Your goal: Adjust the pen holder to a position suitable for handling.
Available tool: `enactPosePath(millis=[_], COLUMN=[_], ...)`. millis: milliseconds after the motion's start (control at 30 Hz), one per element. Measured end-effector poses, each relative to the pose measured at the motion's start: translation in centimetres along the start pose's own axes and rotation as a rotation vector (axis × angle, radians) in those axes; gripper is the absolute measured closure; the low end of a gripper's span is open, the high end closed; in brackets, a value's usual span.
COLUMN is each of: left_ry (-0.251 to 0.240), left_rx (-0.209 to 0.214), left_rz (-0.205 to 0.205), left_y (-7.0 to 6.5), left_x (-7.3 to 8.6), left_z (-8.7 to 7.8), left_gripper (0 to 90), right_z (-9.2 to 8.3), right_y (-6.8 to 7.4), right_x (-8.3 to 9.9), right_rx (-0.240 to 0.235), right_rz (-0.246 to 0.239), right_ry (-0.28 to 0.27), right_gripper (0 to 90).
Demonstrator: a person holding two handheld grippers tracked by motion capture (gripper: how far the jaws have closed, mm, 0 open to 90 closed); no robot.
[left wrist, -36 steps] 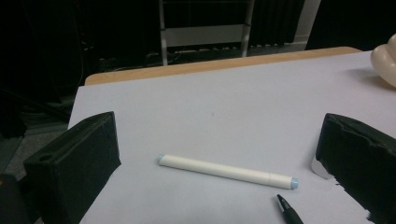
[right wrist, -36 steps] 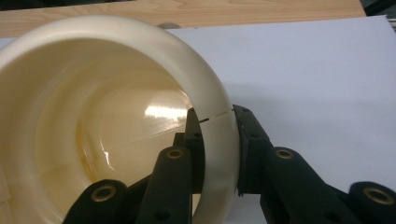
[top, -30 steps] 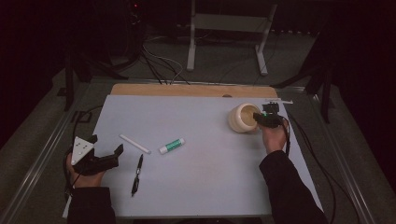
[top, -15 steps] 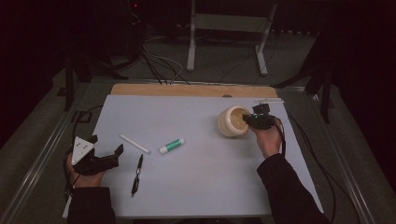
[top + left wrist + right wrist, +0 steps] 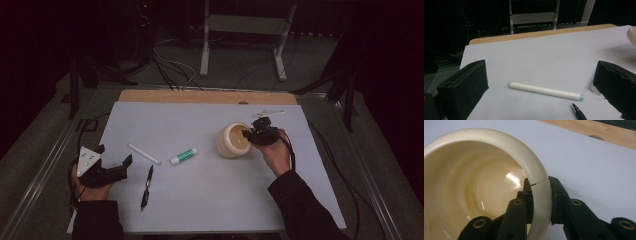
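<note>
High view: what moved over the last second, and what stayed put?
The right claw, shut on the cream cup by its rim, dragged it leftward across the sheet. The left claw, white marker, glue stick and black pen stayed put.

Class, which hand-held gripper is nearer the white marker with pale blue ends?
Left. The left hand-held gripper faces the white marker close by; the right hand-held gripper grips the cream bowl farther off.

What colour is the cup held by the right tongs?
Cream; the cup shows best in the right gripper view, its rim pinched by the right tongs.
</note>
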State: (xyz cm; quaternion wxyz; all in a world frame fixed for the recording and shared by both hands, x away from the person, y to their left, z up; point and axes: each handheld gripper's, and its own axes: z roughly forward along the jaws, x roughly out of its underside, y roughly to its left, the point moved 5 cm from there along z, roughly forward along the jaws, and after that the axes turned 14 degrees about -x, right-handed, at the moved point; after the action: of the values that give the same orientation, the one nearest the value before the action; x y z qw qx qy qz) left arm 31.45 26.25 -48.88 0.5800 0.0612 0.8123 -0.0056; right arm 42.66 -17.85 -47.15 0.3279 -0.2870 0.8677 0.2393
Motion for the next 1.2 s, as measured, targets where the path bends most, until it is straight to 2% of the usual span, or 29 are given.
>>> enactPosePath(millis=[333,533,667,833,1000,1100,1200], left_ry=[0.000,0.000,-0.002,-0.001,0.002,0.002,0.002], left_rx=[0.001,0.000,0.000,0.001,0.001,0.000,0.000], left_rz=[-0.001,-0.001,-0.005,-0.003,-0.001,0.000,-0.001], left_y=[0.0,0.0,0.1,0.0,0.0,0.0,0.0], left_x=[0.0,0.0,0.0,0.0,0.1,0.1,0.1], left_z=[0.0,0.0,0.0,0.0,0.1,0.1,0.1], left_gripper=[0.0,0.0,0.0,0.0,0.0,0.0,0.0], right_z=[1.4,2.4,3.2,3.8,4.1,4.3,4.7], right_y=[4.7,7.1,7.8,8.1,8.0,8.0,8.2], right_x=[0.3,0.7,1.1,1.5,1.5,1.3,1.1], right_rx=[-0.107,-0.140,-0.155,-0.144,-0.148,-0.173,-0.197], right_rz=[-0.124,-0.181,-0.196,-0.202,-0.189,-0.173,-0.168], right_ry=[0.081,0.143,0.190,0.238,0.240,0.221,0.193], right_gripper=[79.2,79.2,79.2,79.1,78.1,71.8,57.7])
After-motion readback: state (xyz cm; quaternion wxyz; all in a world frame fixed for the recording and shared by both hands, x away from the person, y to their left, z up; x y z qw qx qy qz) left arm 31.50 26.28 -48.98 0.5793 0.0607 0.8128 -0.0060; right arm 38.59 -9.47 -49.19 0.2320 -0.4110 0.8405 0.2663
